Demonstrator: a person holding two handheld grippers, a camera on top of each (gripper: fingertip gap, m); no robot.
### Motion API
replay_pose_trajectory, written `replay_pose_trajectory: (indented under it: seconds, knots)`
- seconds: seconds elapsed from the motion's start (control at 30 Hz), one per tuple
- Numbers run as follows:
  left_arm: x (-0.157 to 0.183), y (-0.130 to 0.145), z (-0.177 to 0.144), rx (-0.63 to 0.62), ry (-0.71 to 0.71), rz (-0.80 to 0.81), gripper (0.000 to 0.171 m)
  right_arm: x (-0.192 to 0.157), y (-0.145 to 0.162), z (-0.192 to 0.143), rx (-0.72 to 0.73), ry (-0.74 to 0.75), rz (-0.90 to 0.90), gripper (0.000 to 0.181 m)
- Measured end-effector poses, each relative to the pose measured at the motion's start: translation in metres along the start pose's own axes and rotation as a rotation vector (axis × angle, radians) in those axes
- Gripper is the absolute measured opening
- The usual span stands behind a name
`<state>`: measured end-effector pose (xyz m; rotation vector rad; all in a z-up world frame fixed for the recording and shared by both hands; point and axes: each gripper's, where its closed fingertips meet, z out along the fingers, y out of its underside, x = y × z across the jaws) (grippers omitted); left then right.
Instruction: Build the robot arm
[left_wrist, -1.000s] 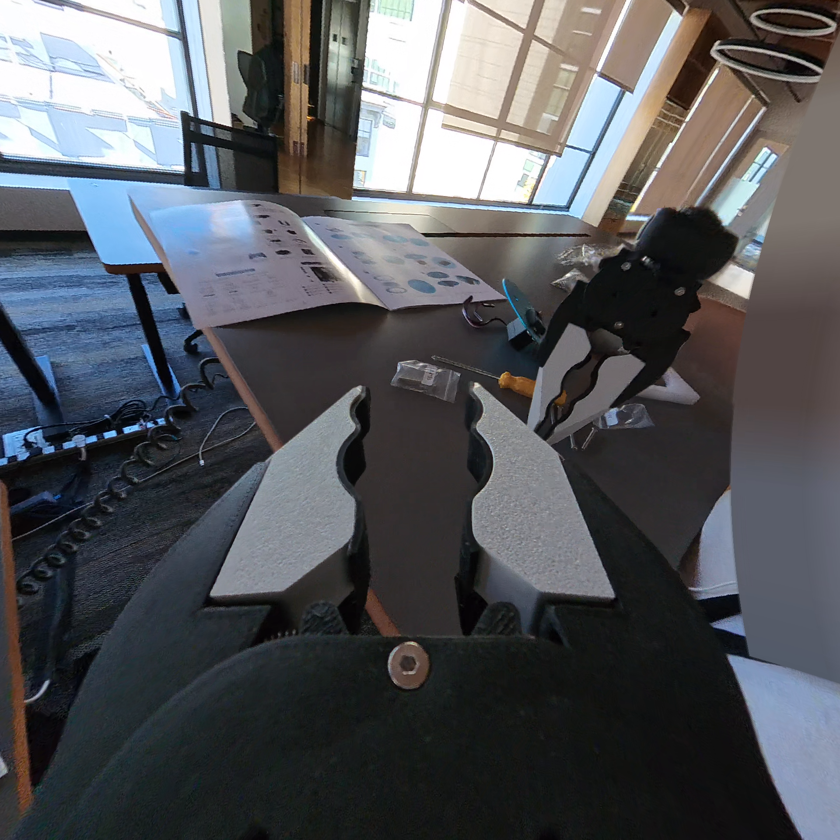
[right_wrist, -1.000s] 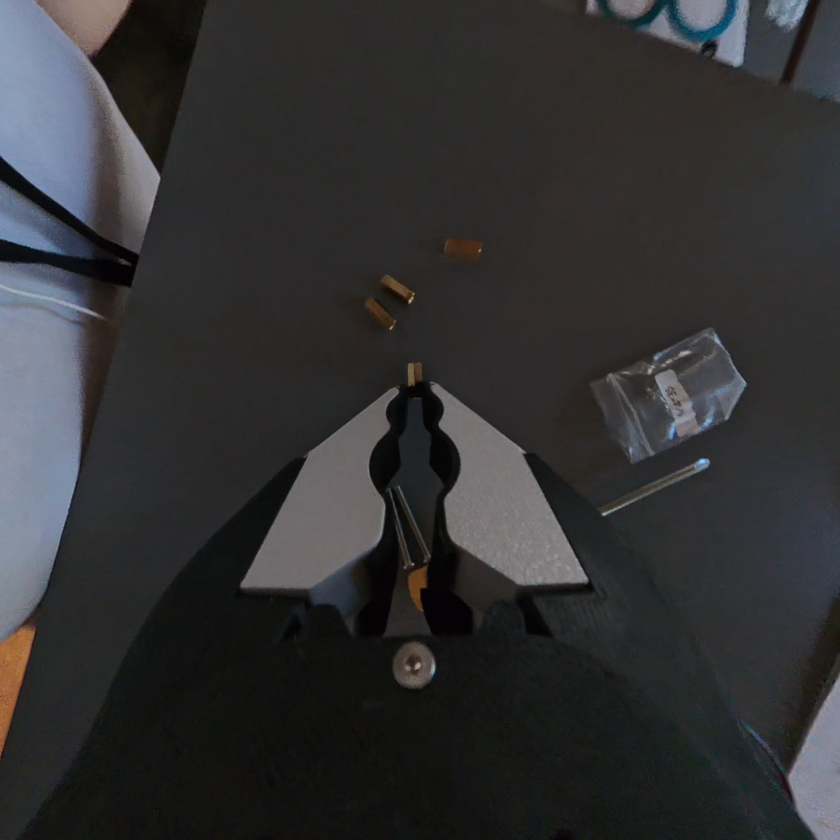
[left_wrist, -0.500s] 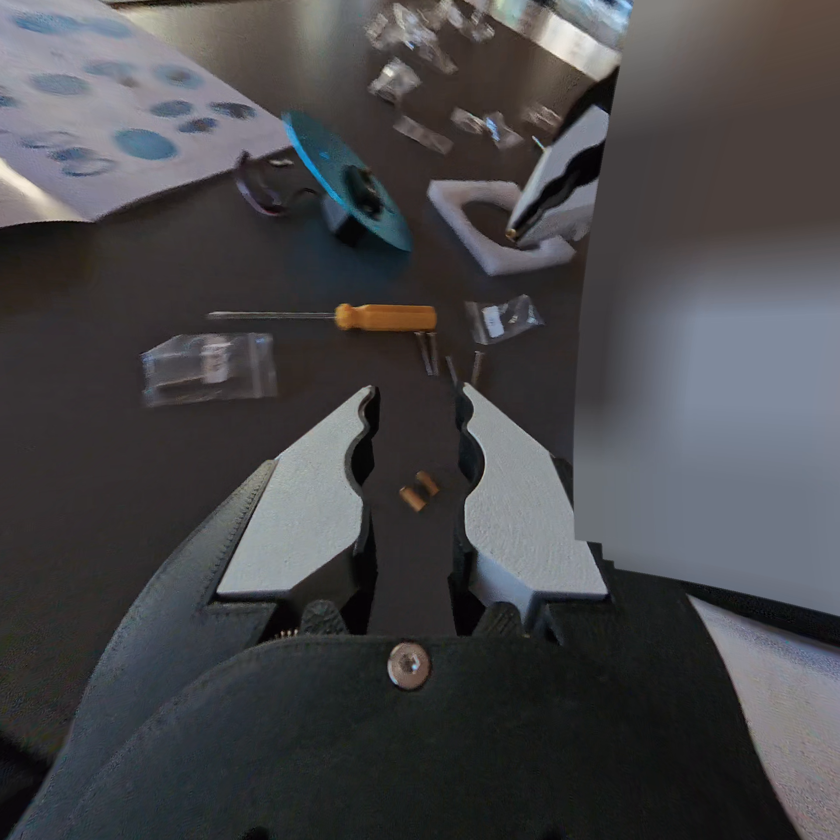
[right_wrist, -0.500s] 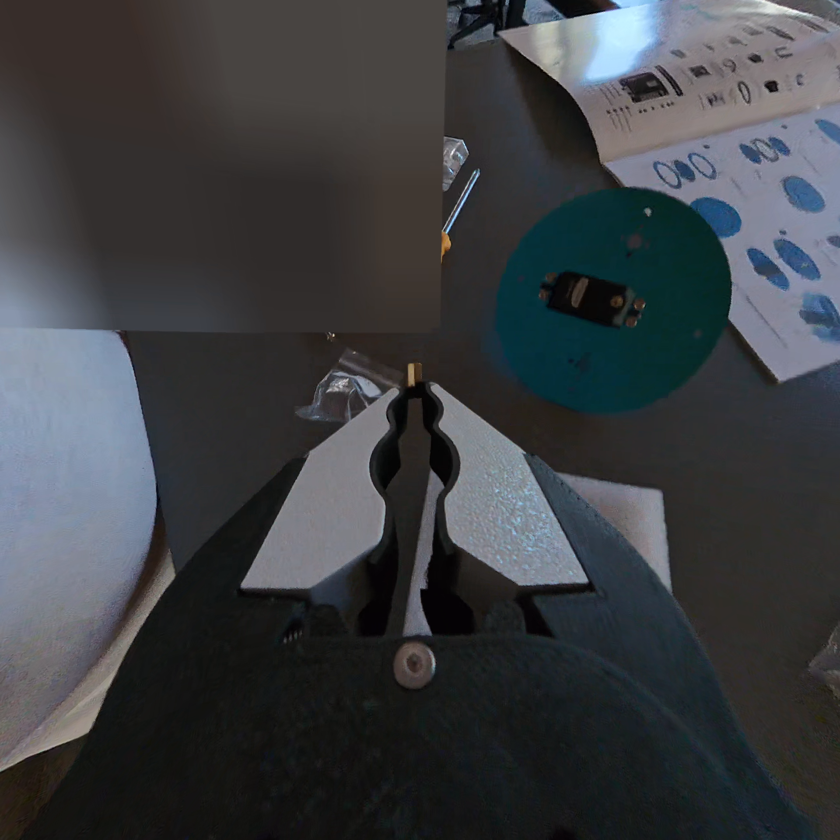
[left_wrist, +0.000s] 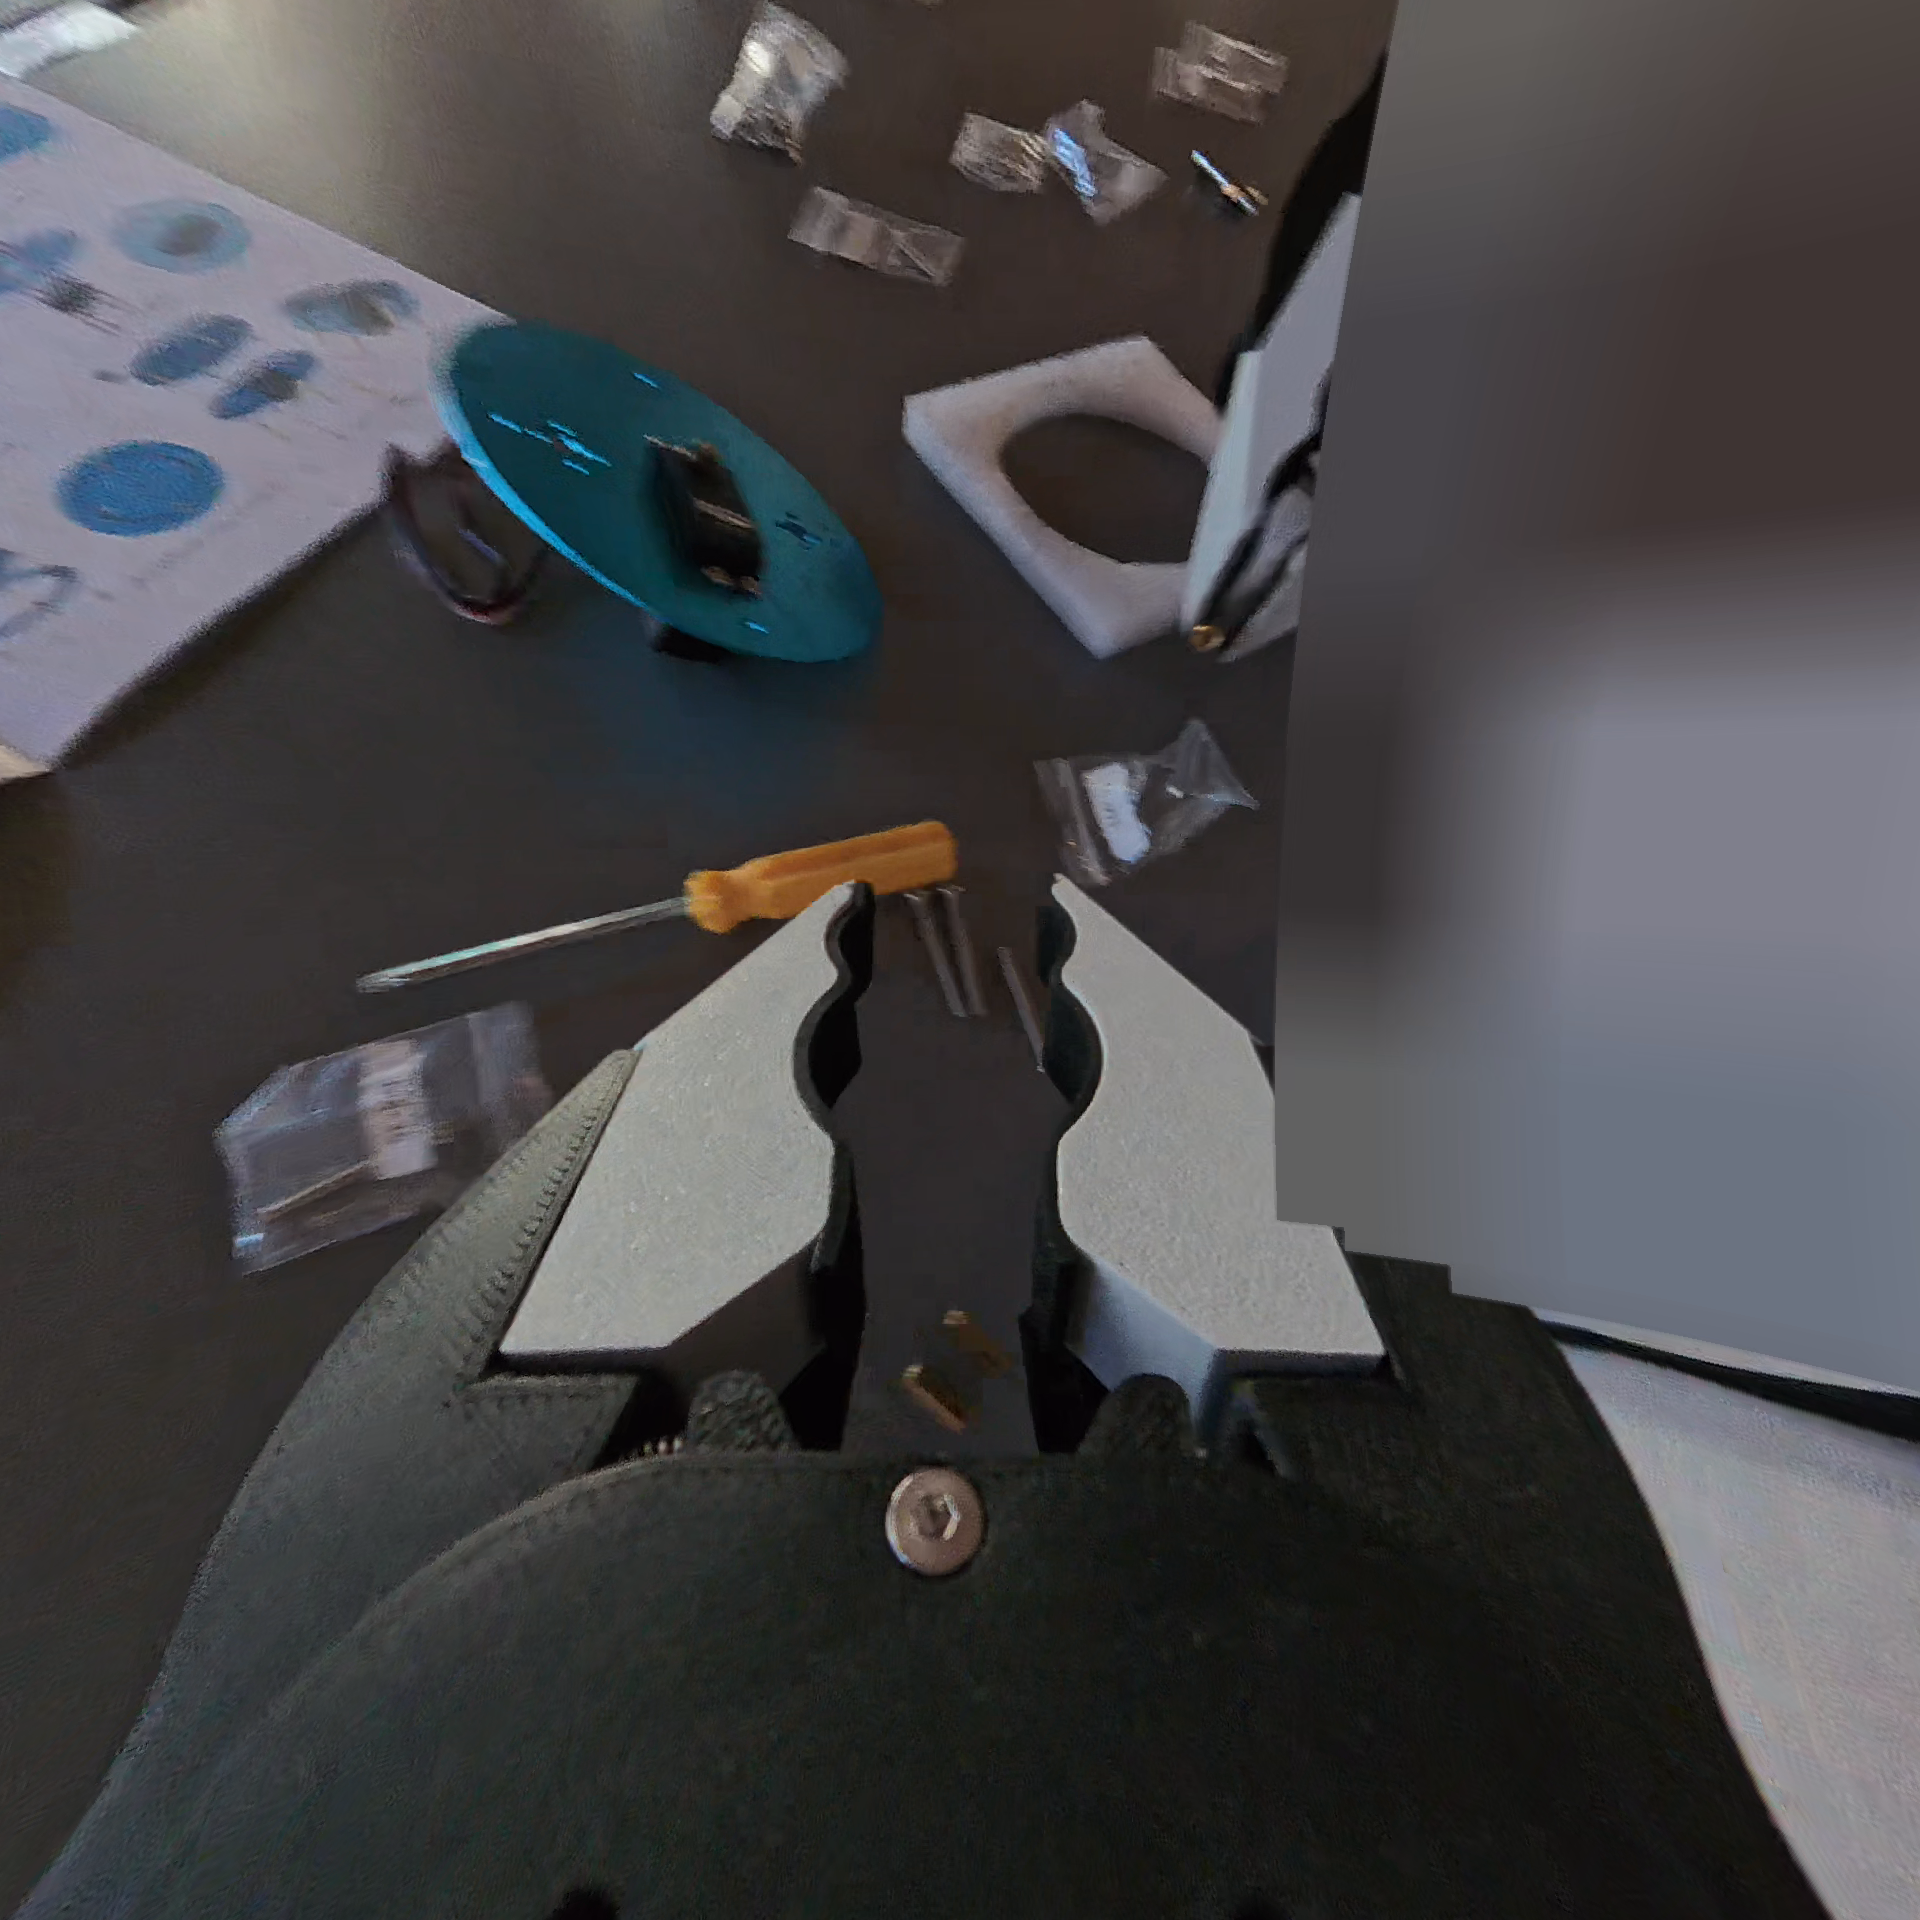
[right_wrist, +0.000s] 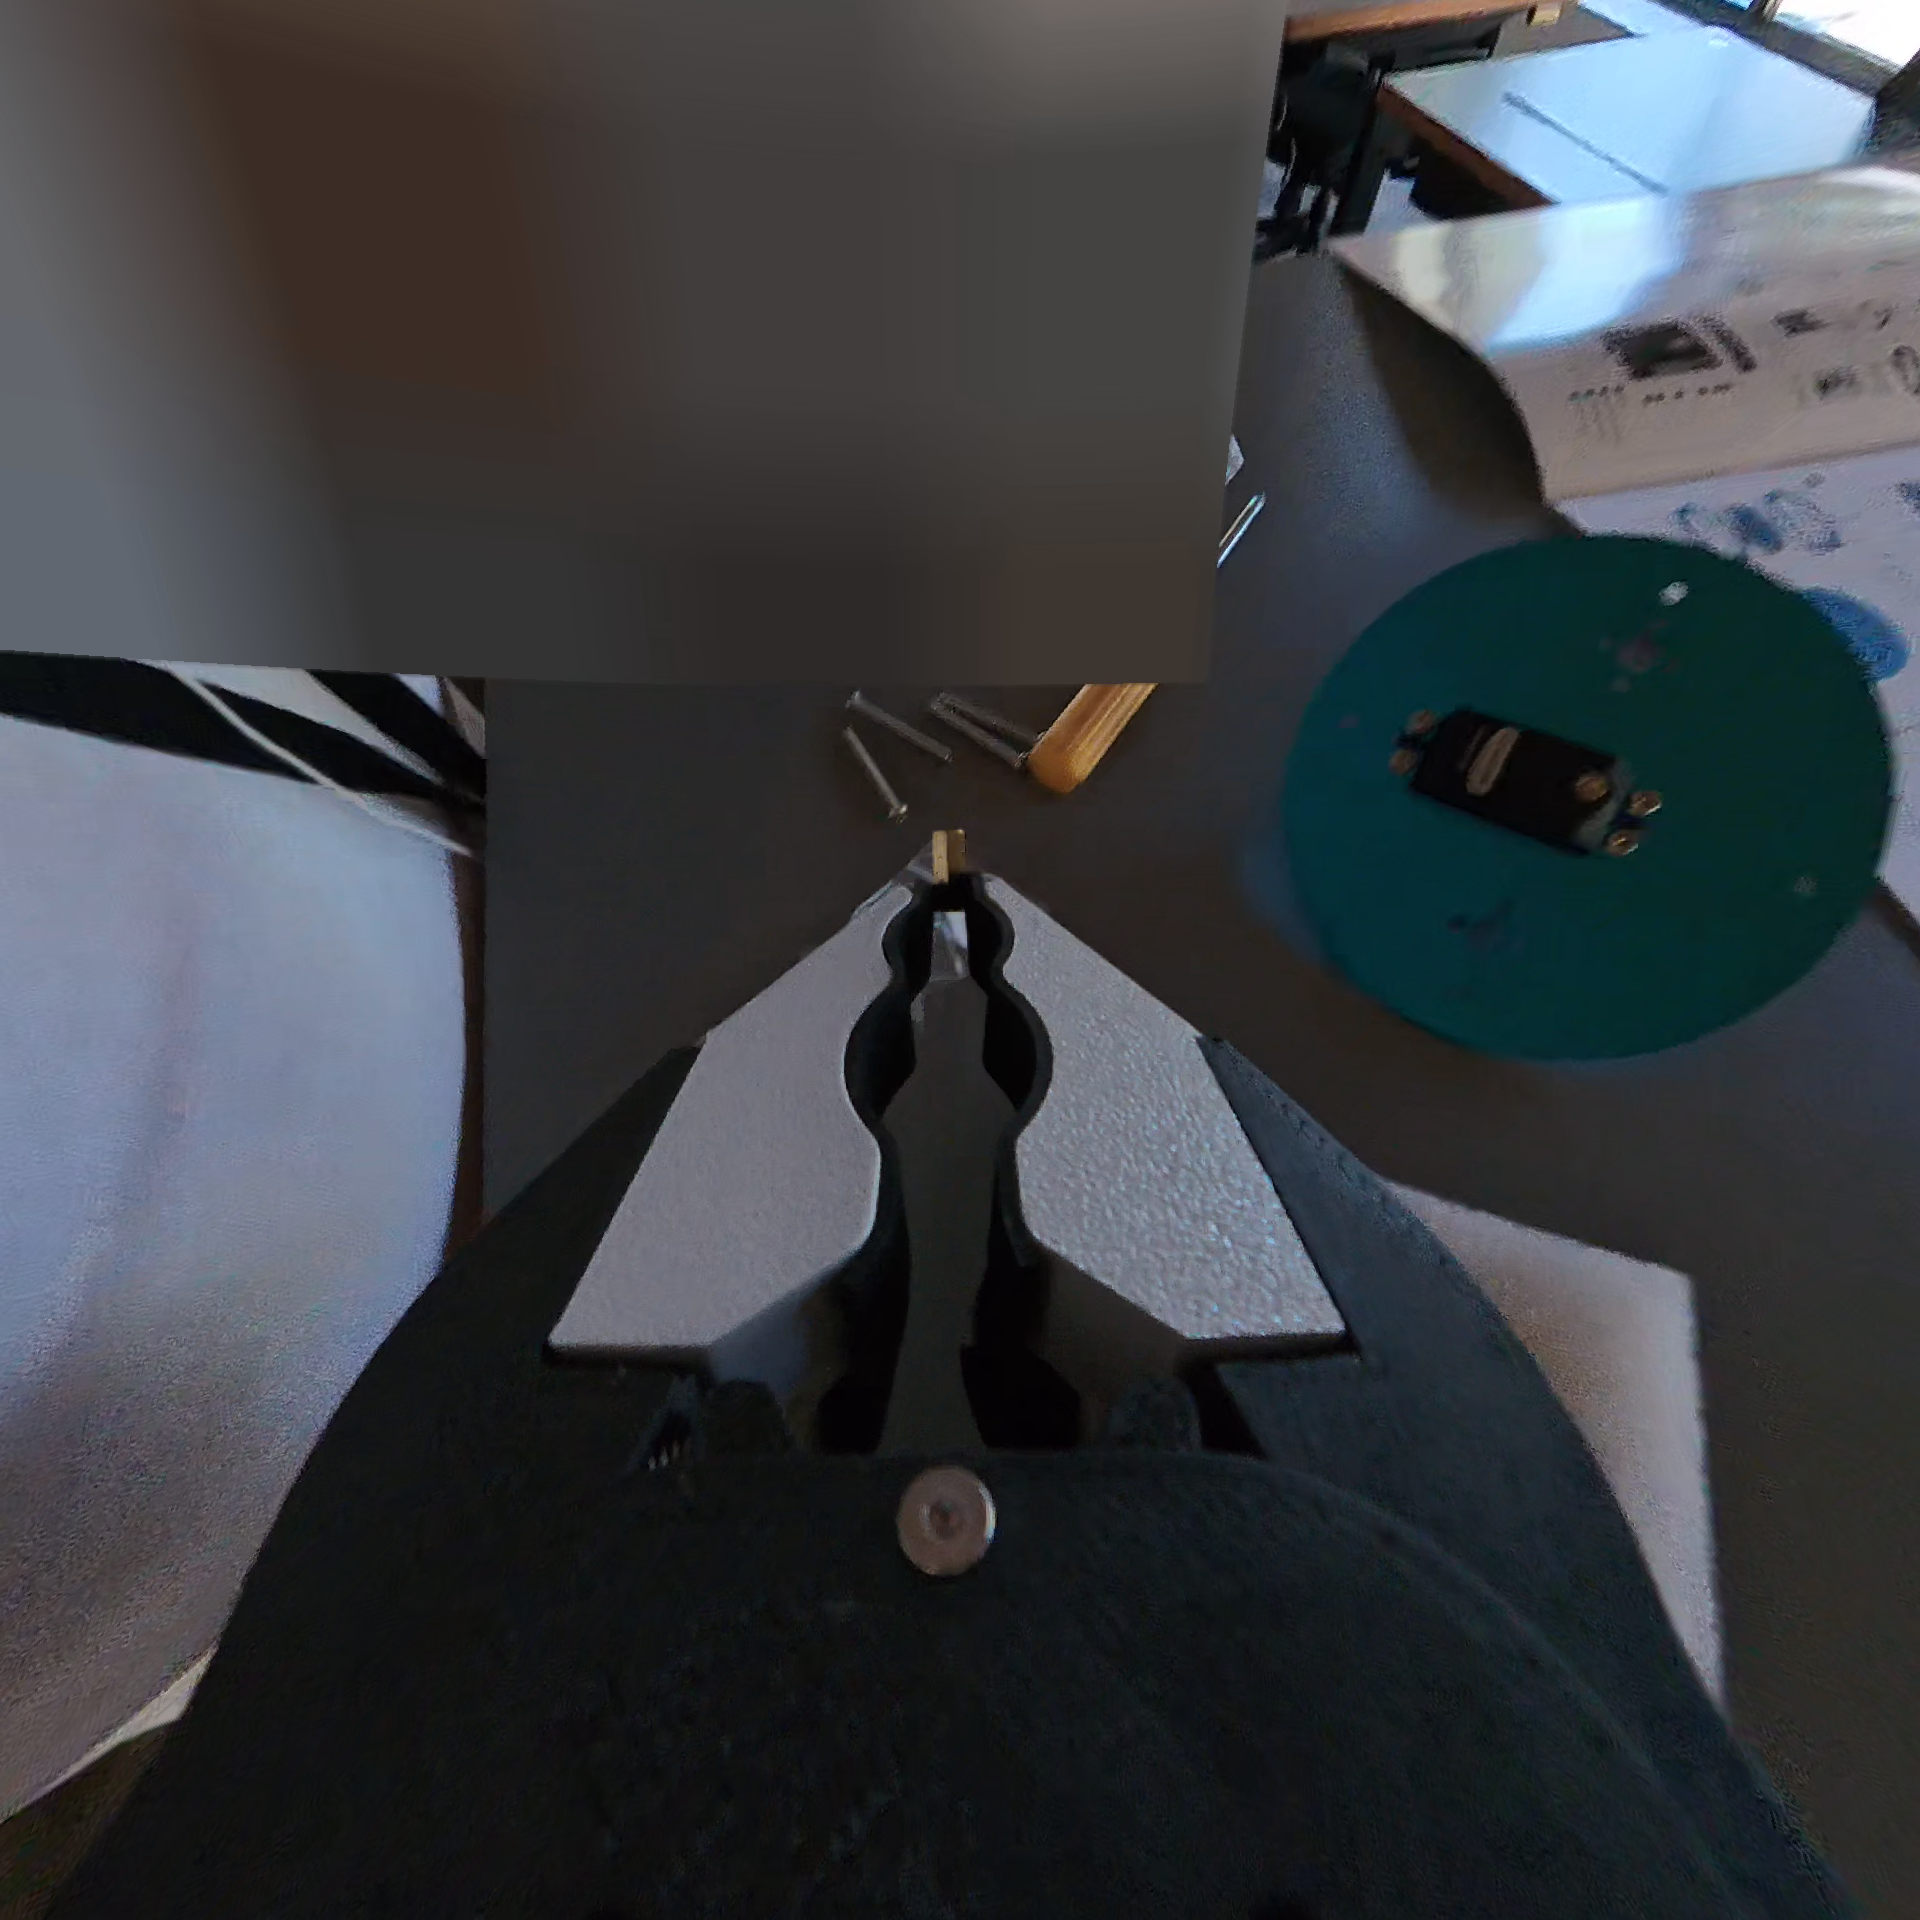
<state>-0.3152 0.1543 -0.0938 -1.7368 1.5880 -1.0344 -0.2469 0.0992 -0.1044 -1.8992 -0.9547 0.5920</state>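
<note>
My right gripper (right_wrist: 948, 883) is shut on a small brass standoff (right_wrist: 948, 856) that sticks out of its tips, above the dark table (right_wrist: 665, 831). It also shows in the left wrist view (left_wrist: 1210, 634) over a white foam frame (left_wrist: 1049, 488). My left gripper (left_wrist: 954, 902) is open and empty, low over the table. Several thin dark screws (left_wrist: 951, 951) lie between its tips, and two brass standoffs (left_wrist: 951, 1371) lie under its base. An orange-handled screwdriver (left_wrist: 821, 878) lies just left of its tips. A teal disc with a black servo (left_wrist: 655, 488) rests tilted farther back; it also shows in the right wrist view (right_wrist: 1579, 795).
Small clear plastic bags lie on the table (left_wrist: 384, 1127) (left_wrist: 1138, 800) and several more at the back (left_wrist: 873, 234). An open booklet (left_wrist: 156, 416) lies at the left. A person's white clothing (right_wrist: 208, 1039) is close at the table's near edge. Screws (right_wrist: 883, 743) lie ahead of the right gripper. Spacing between my two grippers at the tips: around 10 cm.
My left gripper has swung down from a level view of the room and moved forward over the table past the two standoffs. My right gripper has lifted away with the standoff and turned toward the disc.
</note>
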Motion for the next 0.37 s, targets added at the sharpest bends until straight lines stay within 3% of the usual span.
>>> replay_pose_trajectory:
  seconds: [0.03, 0.1, 0.17, 0.23, 0.3, 0.37]
  knots:
    - [-0.015, -0.01, -0.006, 0.038, -0.053, -0.005, 0.031, 0.007, -0.009, -0.004, 0.022, 0.012, -0.008, 0.005]
    - [-0.046, -0.046, -0.027, 0.192, -0.141, -0.067, 0.046, 0.032, -0.029, -0.014, 0.069, 0.078, -0.035, 0.005]
    - [-0.061, -0.084, -0.05, 0.371, -0.119, -0.143, 0.05, 0.064, -0.05, -0.023, 0.131, 0.159, -0.017, 0.005]
    - [-0.067, -0.108, -0.061, 0.482, -0.109, -0.114, 0.057, 0.096, -0.06, -0.027, 0.175, 0.222, 0.082, 0.005]
    - [-0.075, -0.109, -0.057, 0.482, -0.209, -0.012, 0.064, 0.104, -0.065, -0.025, 0.262, 0.163, 0.192, 0.005]
    - [-0.078, -0.098, -0.046, 0.467, -0.283, 0.071, 0.057, 0.104, -0.058, -0.023, 0.32, 0.086, 0.3, 0.005]
